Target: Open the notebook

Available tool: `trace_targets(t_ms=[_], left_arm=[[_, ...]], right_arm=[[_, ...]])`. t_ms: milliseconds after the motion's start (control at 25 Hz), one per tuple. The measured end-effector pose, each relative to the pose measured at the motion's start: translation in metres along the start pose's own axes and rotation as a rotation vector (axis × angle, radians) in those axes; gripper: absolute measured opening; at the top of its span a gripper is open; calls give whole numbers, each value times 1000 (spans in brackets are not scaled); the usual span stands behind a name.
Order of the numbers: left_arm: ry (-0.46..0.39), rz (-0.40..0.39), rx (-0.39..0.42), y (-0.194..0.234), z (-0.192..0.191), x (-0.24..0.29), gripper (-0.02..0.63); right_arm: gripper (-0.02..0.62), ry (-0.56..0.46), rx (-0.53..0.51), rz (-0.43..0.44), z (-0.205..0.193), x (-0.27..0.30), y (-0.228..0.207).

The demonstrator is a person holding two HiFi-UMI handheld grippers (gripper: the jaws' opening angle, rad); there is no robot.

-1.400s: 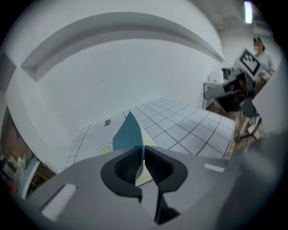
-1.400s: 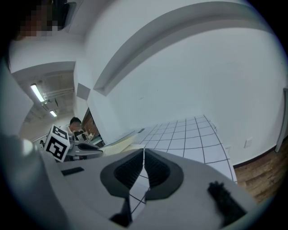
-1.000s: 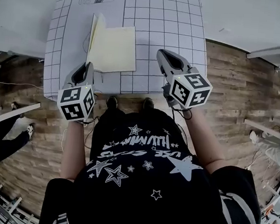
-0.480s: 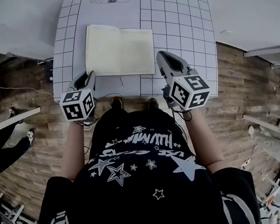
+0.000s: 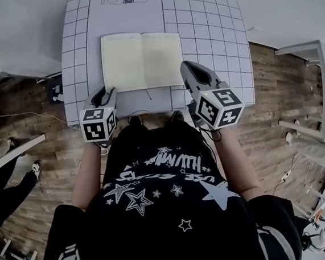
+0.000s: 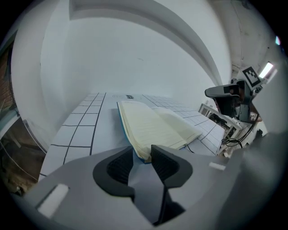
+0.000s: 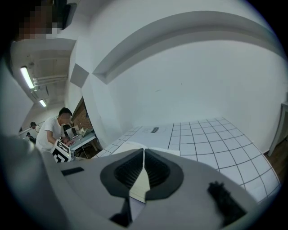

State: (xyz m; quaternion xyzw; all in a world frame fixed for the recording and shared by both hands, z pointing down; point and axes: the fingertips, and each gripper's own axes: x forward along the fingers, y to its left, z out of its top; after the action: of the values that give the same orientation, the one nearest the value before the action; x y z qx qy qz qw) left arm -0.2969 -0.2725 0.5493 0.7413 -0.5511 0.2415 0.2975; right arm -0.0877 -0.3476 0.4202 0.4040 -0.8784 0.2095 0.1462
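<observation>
— What was seen to have changed?

— A second before, the left half of the notebook (image 5: 141, 60) had been stood up beside the spine. Now it was laid flat, and both pages were shown face up. The jaws of the left gripper (image 6: 141, 156) had just been opening. They were held partly apart, with the notebook's near left corner seen in the gap and no pad pressed on it.

— What was to be concluded for the task?

— The opening was judged done, or all but done. Only a withdrawal of the tools seemed to be left.

— How was the right gripper (image 7: 143, 155) found?

— Its jaws were drawn together to a hairline and nothing was seen clamped between them. Cream paper was glimpsed beneath them, at the notebook's near right corner.

— Where was the notebook placed, and how was it pointed?

— It was laid on the gridded table (image 5: 217, 40), in the near half, between the two grippers. Opened out, its long axis was run from left to right across the table, with the right end turned slightly away. The spine was pointed from the near edge toward the far one.
</observation>
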Motion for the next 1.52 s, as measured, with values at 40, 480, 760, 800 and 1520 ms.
trace_targets(t_ms=[40,480,760,800,1520], left_arm=[[-10,4,16,1,0,-1,140],[-50,-16,173,4,9,3,192],[-140,-26,217,-4,35,-4,184],[-149,-20,220,-5,37,-8,181],[-294,58,161,-102,25,-93,78]], right_arm=[[18,2,4,-10,-2,-1,1],[18,-1,65,-132,-21,-24,11],[18,-27,101,-224,-33,-55,3],[18,-32,102,-222,-34,-58,3],[18,-143,67,-53,-39,-145,7]])
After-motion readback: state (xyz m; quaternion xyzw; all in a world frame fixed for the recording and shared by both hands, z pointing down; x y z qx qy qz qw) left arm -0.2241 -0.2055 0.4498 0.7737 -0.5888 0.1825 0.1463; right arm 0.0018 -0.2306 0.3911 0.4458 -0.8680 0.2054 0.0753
